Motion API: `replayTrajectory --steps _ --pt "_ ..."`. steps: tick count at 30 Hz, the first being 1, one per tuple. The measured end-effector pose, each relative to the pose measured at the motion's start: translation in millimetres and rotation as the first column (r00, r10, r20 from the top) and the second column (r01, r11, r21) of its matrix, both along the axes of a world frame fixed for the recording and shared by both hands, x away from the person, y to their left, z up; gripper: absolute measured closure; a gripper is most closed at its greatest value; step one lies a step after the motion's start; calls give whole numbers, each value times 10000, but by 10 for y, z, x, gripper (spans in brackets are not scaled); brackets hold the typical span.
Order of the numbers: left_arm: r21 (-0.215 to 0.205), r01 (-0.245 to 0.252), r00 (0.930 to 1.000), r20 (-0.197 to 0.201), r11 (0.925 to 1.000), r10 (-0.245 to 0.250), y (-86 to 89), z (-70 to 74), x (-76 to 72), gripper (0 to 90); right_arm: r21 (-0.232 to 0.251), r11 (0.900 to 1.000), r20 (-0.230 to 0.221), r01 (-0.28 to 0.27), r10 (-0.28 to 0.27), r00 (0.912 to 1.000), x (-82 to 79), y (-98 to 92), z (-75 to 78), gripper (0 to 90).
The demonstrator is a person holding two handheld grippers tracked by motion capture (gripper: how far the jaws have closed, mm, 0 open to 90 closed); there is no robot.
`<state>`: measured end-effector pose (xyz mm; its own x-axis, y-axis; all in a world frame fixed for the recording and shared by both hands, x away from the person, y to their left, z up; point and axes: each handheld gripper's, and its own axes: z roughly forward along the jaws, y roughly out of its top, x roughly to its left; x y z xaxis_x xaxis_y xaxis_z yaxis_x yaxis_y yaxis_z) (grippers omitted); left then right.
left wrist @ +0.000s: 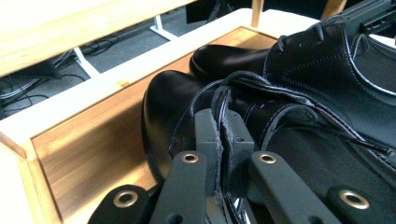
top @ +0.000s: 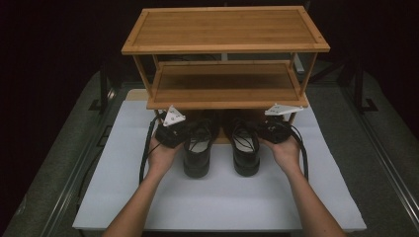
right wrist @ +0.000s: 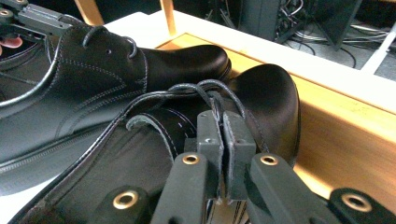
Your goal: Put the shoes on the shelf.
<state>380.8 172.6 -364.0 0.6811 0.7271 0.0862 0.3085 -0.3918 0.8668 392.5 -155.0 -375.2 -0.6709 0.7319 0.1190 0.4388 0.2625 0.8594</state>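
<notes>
Shoes side by side on bench, toes at twelve o'clock on rack's bottom shelf (top: 225,139). Left gripper (top: 174,129) clamped on left shoe (top: 197,150) upper edge, right gripper (top: 273,129) likewise on right shoe (top: 245,150). Smooth, pliable leather, likely slippery; best pinched by collar.

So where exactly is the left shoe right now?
In the high view the left shoe sits on the white table, left of centre beside its twin, toe under the wooden rack, its side pinched by the left gripper.
</notes>
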Motion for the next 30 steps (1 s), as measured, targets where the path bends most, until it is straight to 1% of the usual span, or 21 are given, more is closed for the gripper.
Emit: replayTrajectory --steps 2,5,10,11,13,15,16,18,21,23,25,27,28,29,30 --pt "-58 -190 9998 65 9998 190 -34 -33 49 874 -38 9998 -6 183 -183 9998 57 27 -16 869" --pt "-81 -388 9991 147 9992 389 -77 -83 125 874 -42 9997 -4 257 -257 9997 123 60 -31 870" --pt "104 -648 9974 331 9978 644 -149 -157 216 873 -15 9990 87 437 -437 9990 183 87 -57 869" --pt "94 -664 9972 361 9978 660 -154 -166 223 873 -21 9988 83 490 -490 9988 187 92 -67 869" --pt "-102 -707 9969 337 9974 710 -162 -188 236 873 -26 9987 44 507 -507 9987 197 100 -87 869" --pt "-139 -650 9973 326 9978 654 -177 -201 241 873 -87 9986 46 528 -528 9986 201 114 -109 869" --pt "-159 -649 9974 300 9978 653 -185 -208 241 873 0 9987 34 508 -508 9987 202 112 -113 869" --pt "-104 -586 9981 185 9982 588 -195 -227 244 873 -55 9985 87 543 -542 9985 202 115 -112 869" --pt "-116 -424 9990 96 9990 425 -198 -243 228 872 -78 9988 49 487 -487 9988 194 114 -119 868" --pt "-72 -377 9992 122 9993 378 -193 -247 212 872 -8 9990 45 443 -443 9990 181 112 -134 868" --pt "-179 -423 9991 89 9989 424 -206 -255 186 870 -9 9991 70 424 -424 9991 164 118 -140 866" --pt "-68 -280 9995 166 9996 281 -225 -260 161 868 5 9993 74 385 -385 9992 149 134 -142 865" --pt "44 -317 9991 280 9995 316 -238 -264 147 865 25 9995 85 324 -324 9994 144 146 -146 864" --pt "72 -308 9990 313 9995 306 -237 -266 144 861 11 9996 120 266 -266 9996 141 155 -146 863" --pt "-22 -277 9993 244 9996 277 -223 -267 148 854 -48 9995 144 301 -300 9994 136 164 -143 858"
